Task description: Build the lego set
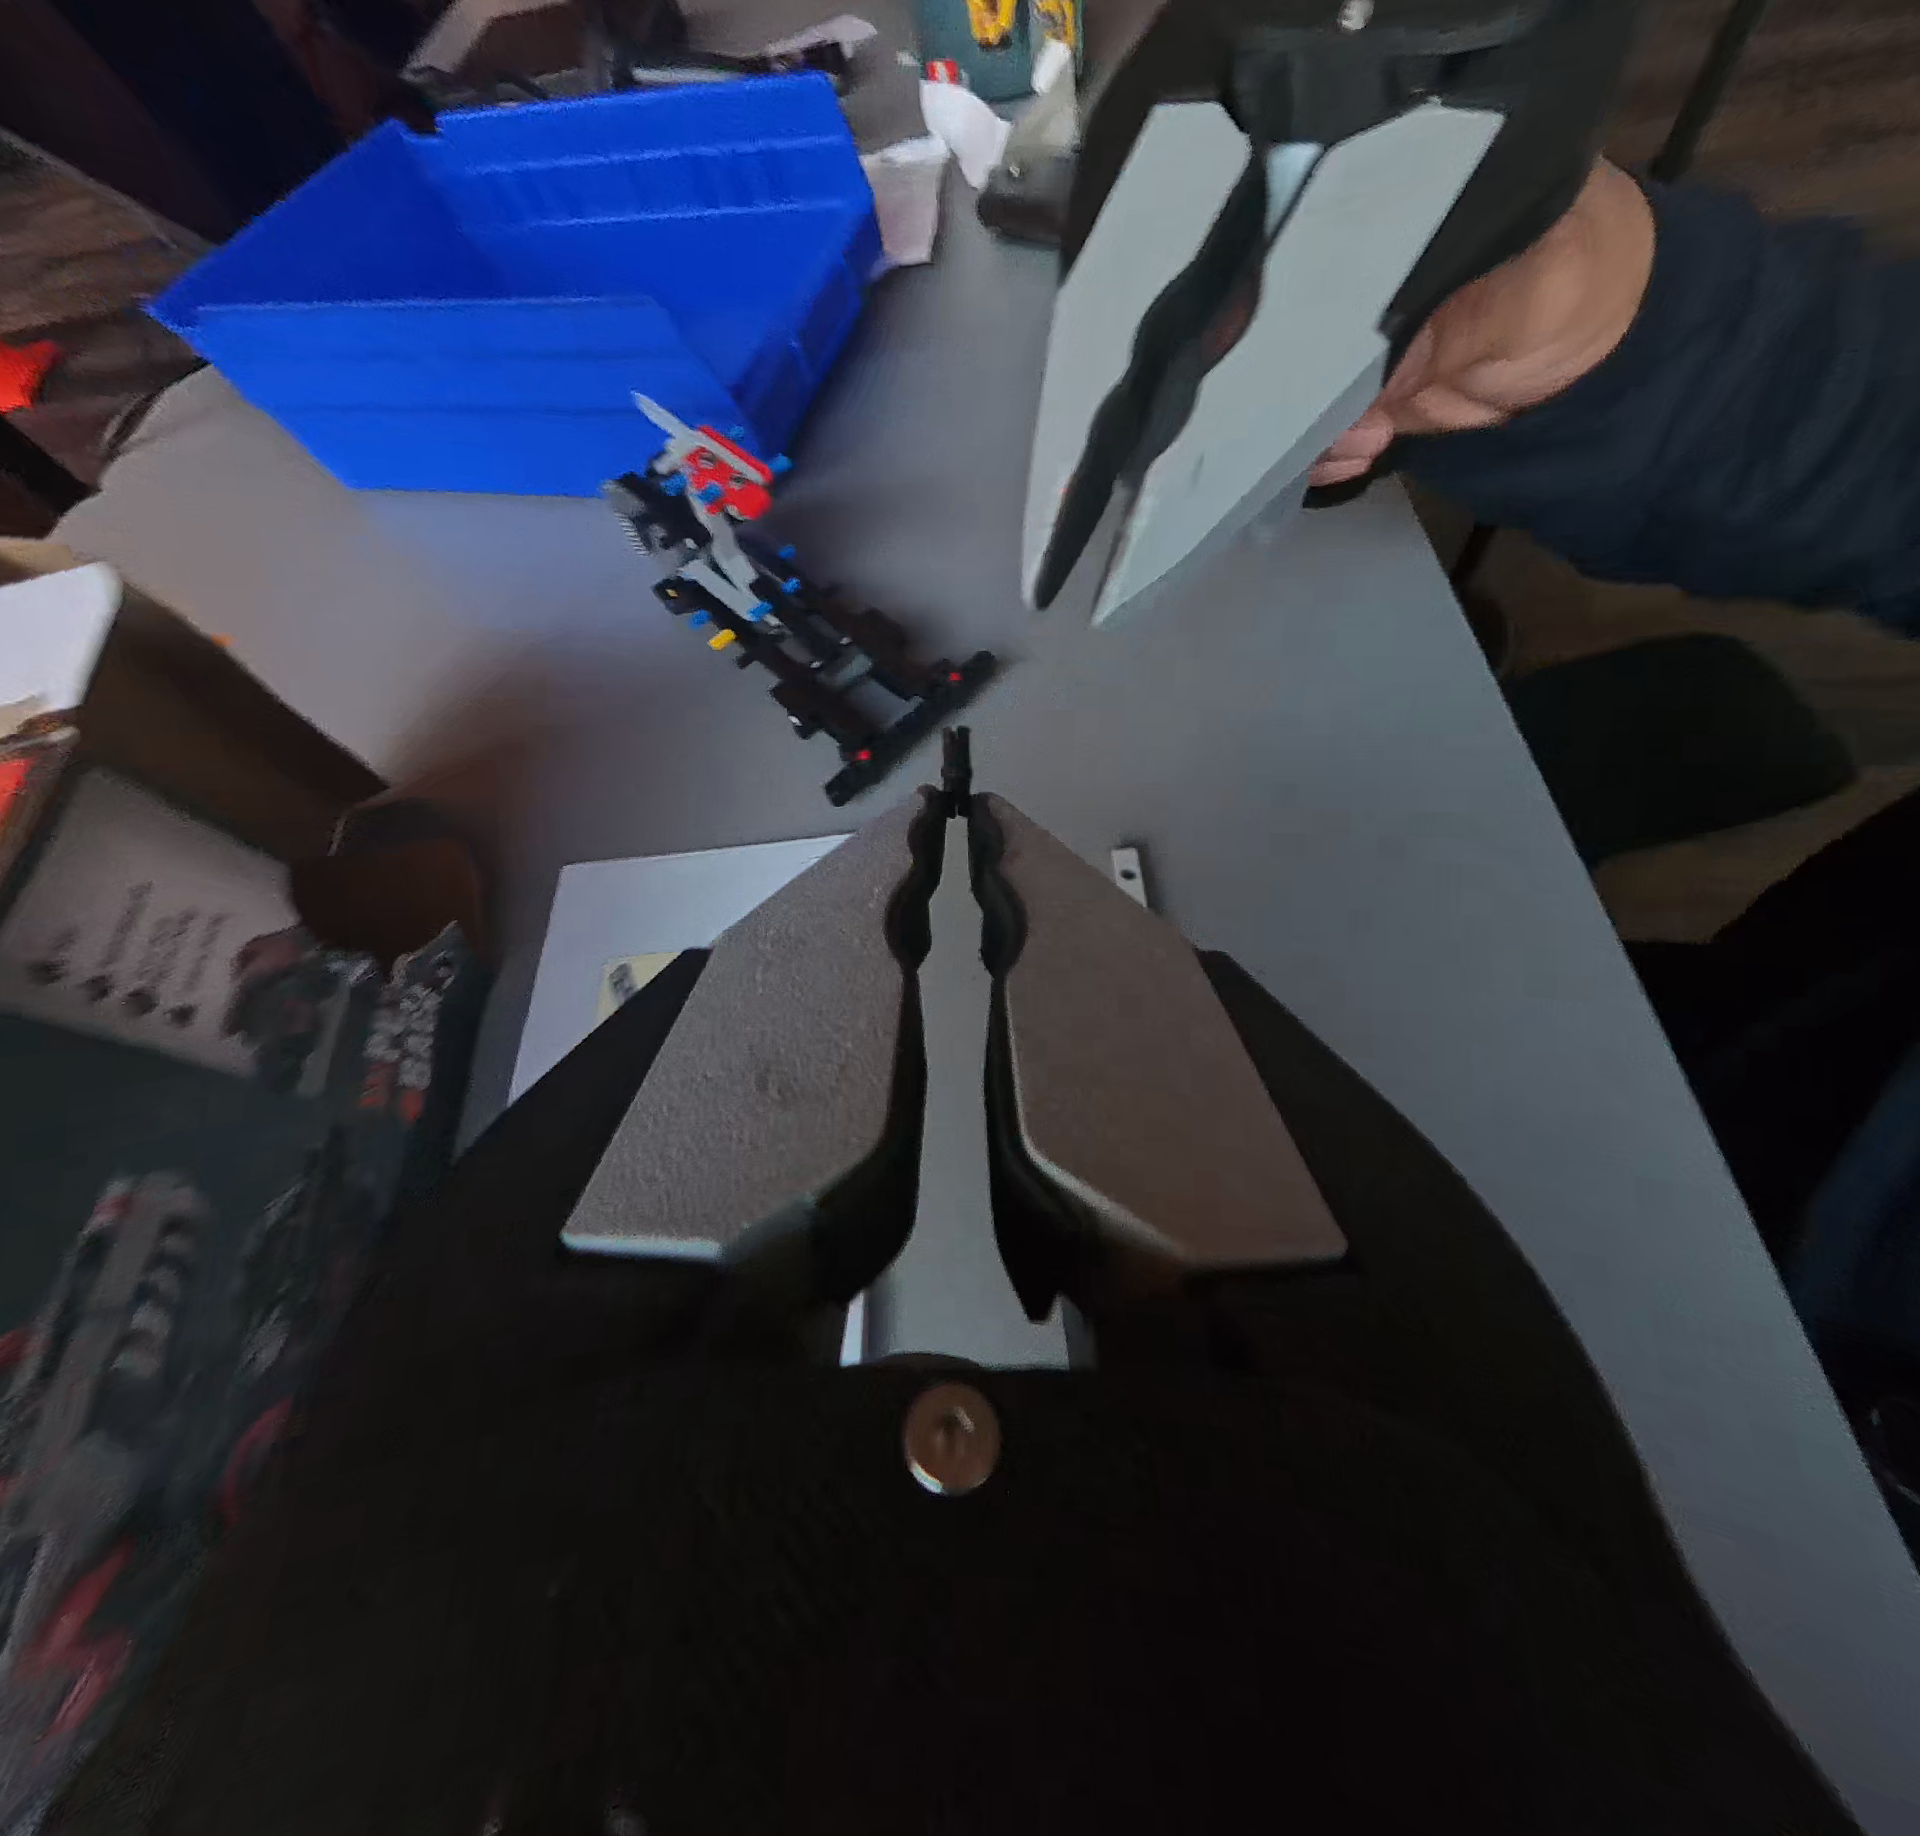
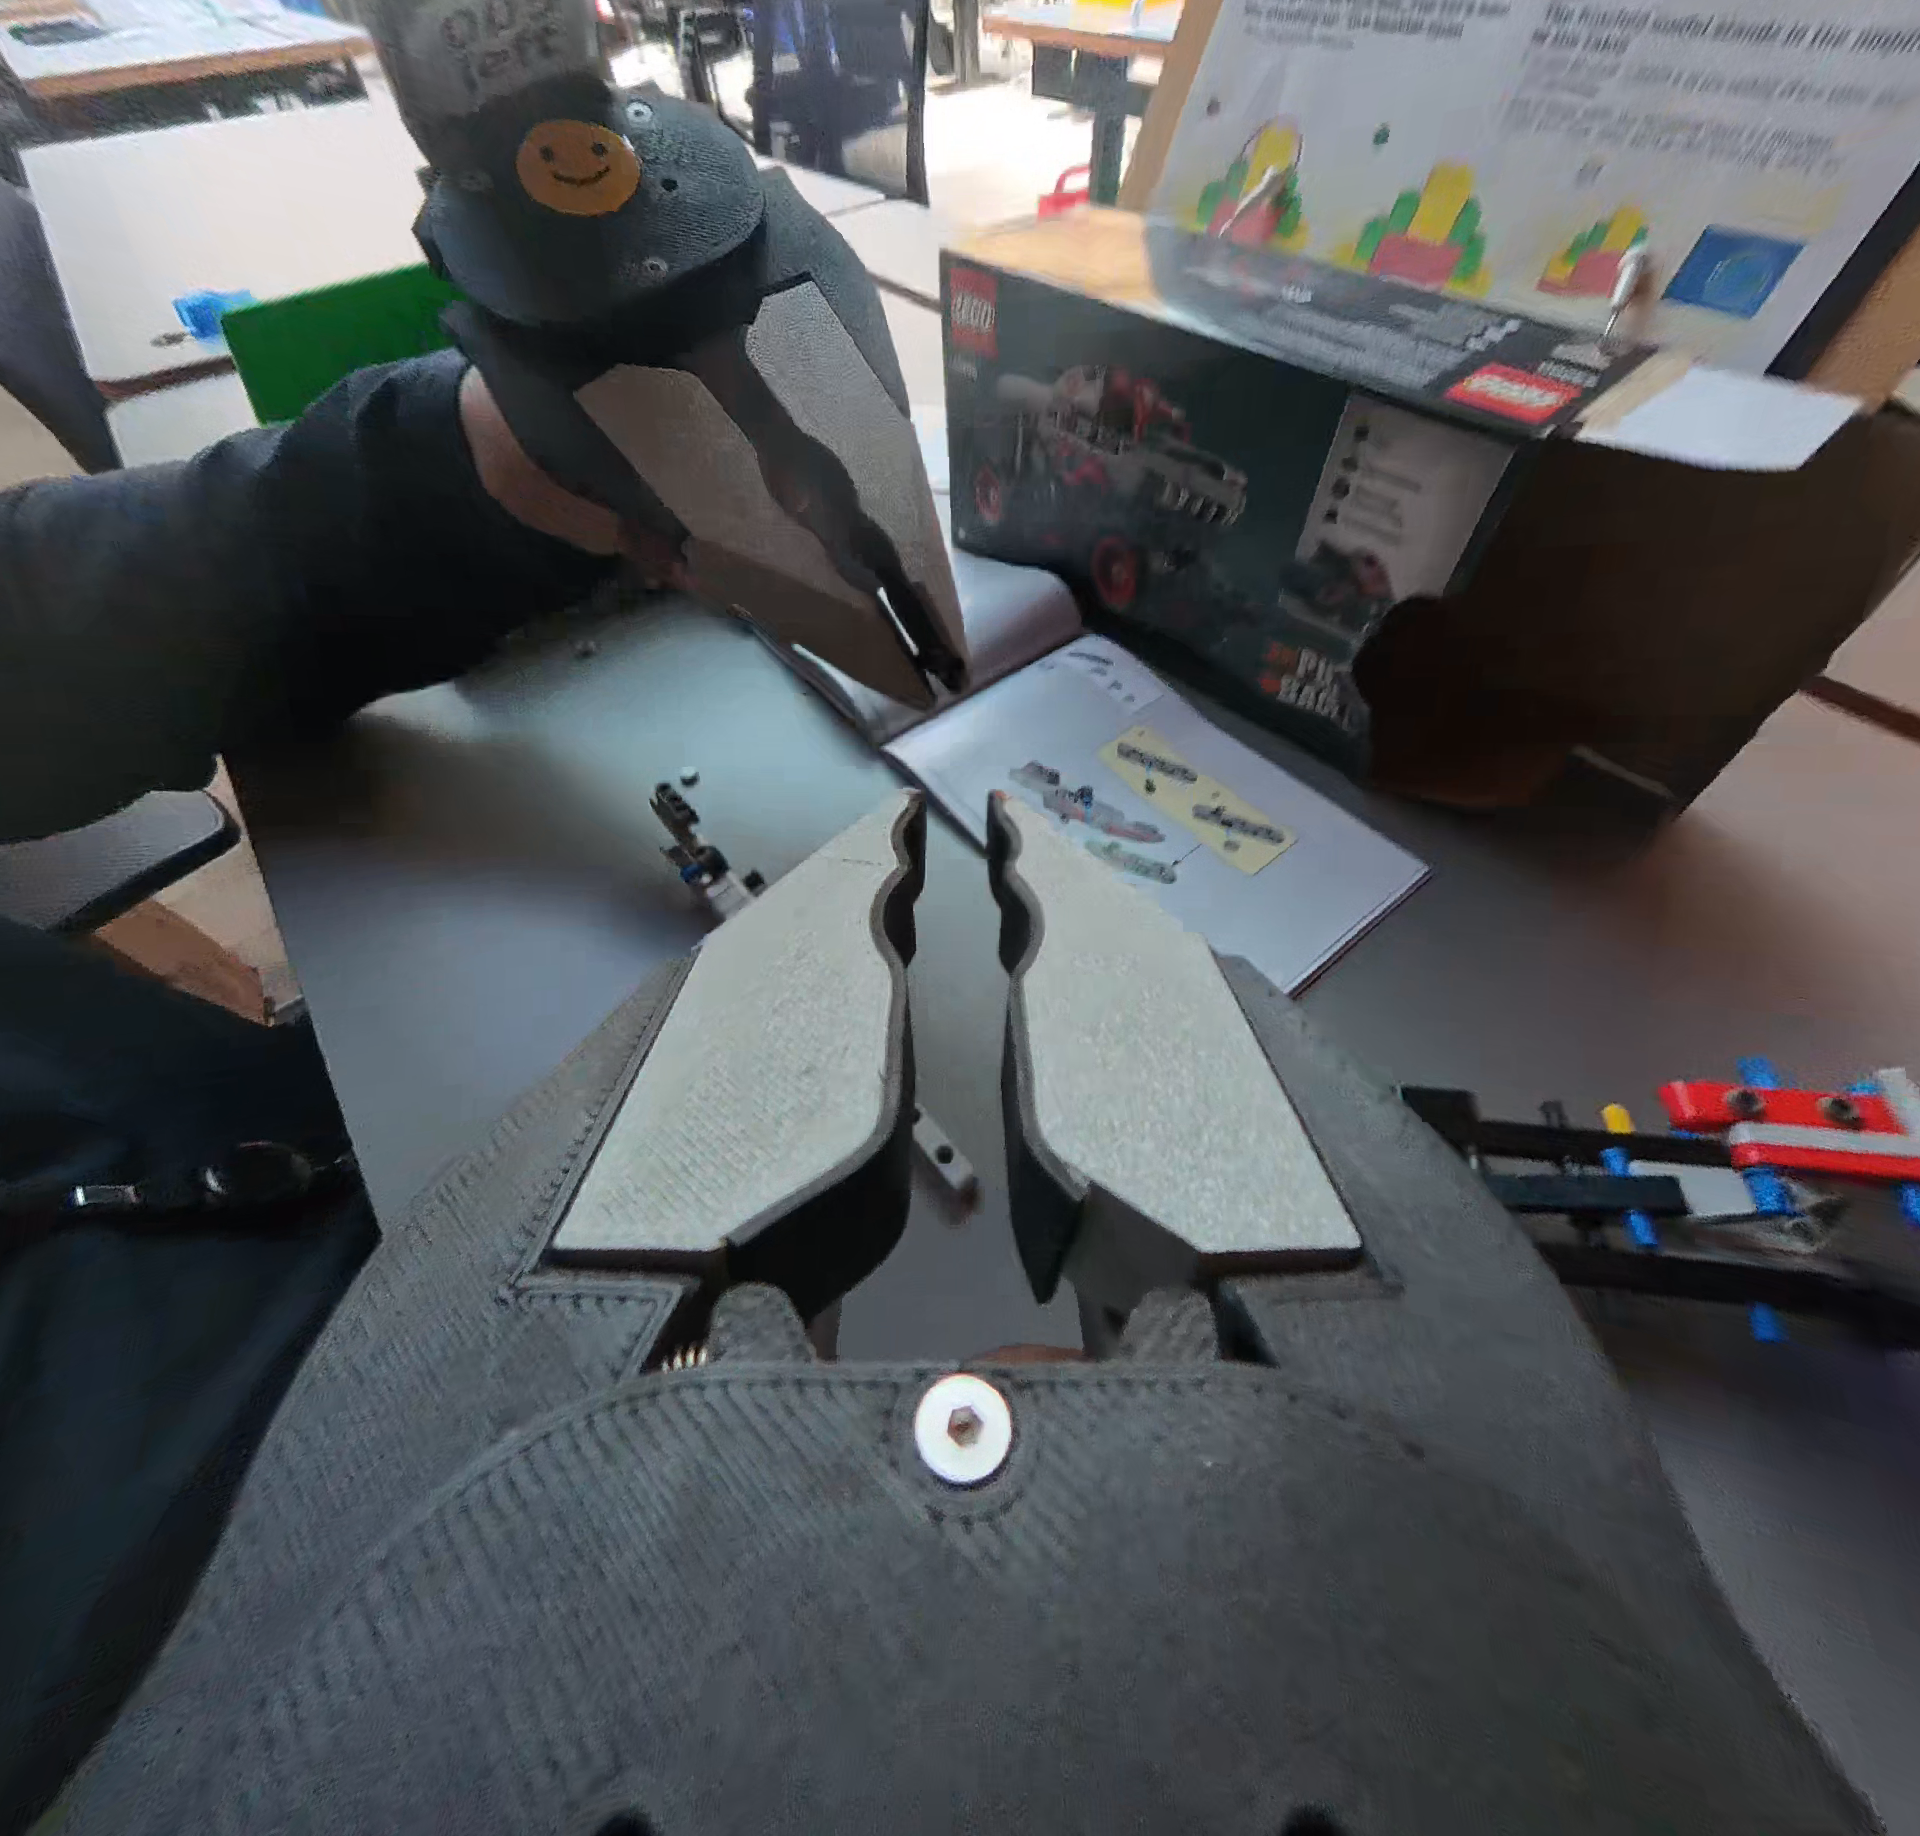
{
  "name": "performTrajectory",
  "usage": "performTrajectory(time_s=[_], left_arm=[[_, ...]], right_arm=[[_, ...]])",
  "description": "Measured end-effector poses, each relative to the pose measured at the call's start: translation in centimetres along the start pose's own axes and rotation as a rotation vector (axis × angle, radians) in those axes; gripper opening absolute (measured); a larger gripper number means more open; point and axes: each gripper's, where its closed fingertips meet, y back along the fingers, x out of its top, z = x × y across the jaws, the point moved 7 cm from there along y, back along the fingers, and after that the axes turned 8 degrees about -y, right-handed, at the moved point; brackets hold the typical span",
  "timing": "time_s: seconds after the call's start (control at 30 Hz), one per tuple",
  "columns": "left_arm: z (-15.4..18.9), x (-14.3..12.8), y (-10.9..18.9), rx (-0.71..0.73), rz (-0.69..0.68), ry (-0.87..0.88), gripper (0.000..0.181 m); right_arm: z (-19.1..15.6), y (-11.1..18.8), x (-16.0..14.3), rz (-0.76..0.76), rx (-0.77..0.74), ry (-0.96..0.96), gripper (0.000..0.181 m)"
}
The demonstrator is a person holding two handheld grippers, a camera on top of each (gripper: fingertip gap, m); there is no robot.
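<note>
My left gripper (image 1: 956, 801) is shut on a small black lego piece (image 1: 955, 760) that sticks out past its tips, held just short of the near end of the long black lego chassis (image 1: 800, 623). The chassis lies on the grey table and has red, blue and yellow parts. My right gripper (image 2: 954, 807) is slightly open and empty, above the table. It also shows in the left wrist view (image 1: 1070, 586), to the right of the chassis. The left gripper shows in the right wrist view (image 2: 940, 674), over the open instruction booklet (image 2: 1195, 830).
A blue bin (image 1: 540, 280) stands behind the chassis. A small sub-assembly (image 2: 698, 851) and a loose grey piece (image 2: 943, 1163) lie on the table (image 1: 1299, 851). The lego set box (image 2: 1195, 498) and a cardboard box (image 2: 1662, 591) stand beyond the booklet.
</note>
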Motion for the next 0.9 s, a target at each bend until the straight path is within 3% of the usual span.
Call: performTrajectory(time_s=[0.03, 0.13, 0.33, 0.5, 0.63, 0.9], left_arm=[[-0.7, 0.3, 1.1, 0.024, 0.029, 0.030, 0.001], [-1.3, 1.1, 2.7, 0.057, 0.087, 0.035, 0.000], [-0.2, 0.9, 1.3, -0.046, 0.083, 0.060, 0.000], [0.4, 0.3, 1.2, -0.284, 0.116, 0.230, 0.001], [1.6, 0.0, 0.9, -0.439, 0.114, 0.270, 0.001], [2.6, 0.2, 0.7, -0.477, 0.109, 0.215, 0.001]], right_arm=[[0.0, 0.2, 0.7, 0.019, 0.002, 0.011, 0.009], [0.4, 0.2, 1.6, 0.038, 0.017, 0.004, 0.012], [-0.5, -1.7, 1.1, -0.003, 0.076, 0.039, 0.007], [-2.0, -1.8, 1.0, -0.045, 0.110, 0.220, 0.007], [-3.2, -1.9, 1.1, -0.089, 0.163, 0.302, 0.007], [-3.6, -1.7, 1.0, -0.100, 0.215, 0.287, 0.001]])
